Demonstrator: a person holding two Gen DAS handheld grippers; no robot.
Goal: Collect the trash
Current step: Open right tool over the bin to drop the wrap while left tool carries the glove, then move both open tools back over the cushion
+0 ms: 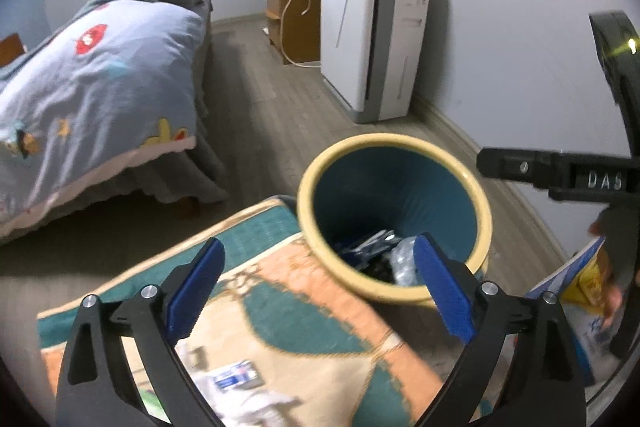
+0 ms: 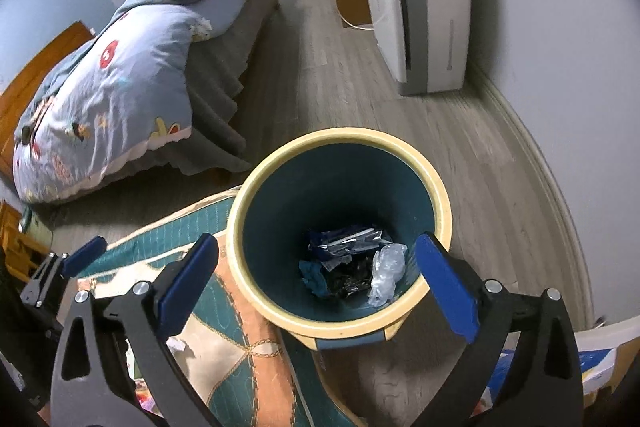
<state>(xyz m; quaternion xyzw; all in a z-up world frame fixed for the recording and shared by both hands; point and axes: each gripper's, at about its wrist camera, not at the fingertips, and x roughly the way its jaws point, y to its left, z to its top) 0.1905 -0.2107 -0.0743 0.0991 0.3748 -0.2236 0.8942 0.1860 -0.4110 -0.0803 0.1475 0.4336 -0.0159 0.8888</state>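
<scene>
A blue trash bin with a cream rim [image 1: 394, 143] [image 2: 340, 135] stands on the floor at the rug's corner. Inside lie a dark foil wrapper [image 2: 344, 241], a crumpled clear plastic piece [image 2: 386, 273] and a blue scrap [image 2: 314, 277]. My left gripper [image 1: 320, 287] is open and empty, above the rug just left of the bin. My right gripper [image 2: 316, 283] is open and empty, right over the bin's mouth. Trash lies on the rug under the left gripper: a blue-and-white wrapper [image 1: 236, 379] and crumpled white paper [image 1: 260, 403]. A small white scrap [image 2: 176, 345] lies on the rug.
A patterned teal and orange rug [image 1: 304, 311] [image 2: 236, 339] covers the near floor. A bed with a blue quilt [image 1: 100, 75] is at left. A white air purifier [image 1: 376, 39] stands by the wall. A blue-yellow bag [image 1: 588, 291] sits at right.
</scene>
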